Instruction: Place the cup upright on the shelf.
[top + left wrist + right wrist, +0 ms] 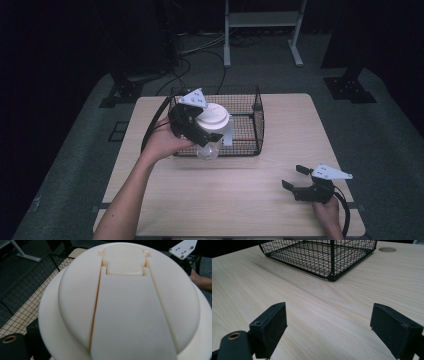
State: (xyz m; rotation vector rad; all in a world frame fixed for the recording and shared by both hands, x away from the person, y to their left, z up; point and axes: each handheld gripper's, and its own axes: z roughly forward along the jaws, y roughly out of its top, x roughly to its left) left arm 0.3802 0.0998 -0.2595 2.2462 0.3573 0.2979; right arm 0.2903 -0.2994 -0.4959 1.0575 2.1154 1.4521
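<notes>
A clear container (209,150) with a wide white flip-top lid (212,118) hangs tilted over the front left part of a black wire basket (258,109). My left gripper (210,137) is shut on it from the left, just below the lid. In the left gripper view the lid (125,310) sits very close, its hinged flap facing the camera. My right gripper (294,176) rests low over the table's front right, open, with nothing between its pads (272,322). In the right gripper view the basket (324,257) stands well ahead of that gripper (329,327).
The light wooden table (225,200) has bare room in front of the basket and to its right. The basket's mesh wall (27,287) shows beside the lid. Black stands and a white frame (260,20) lie on the floor beyond the table.
</notes>
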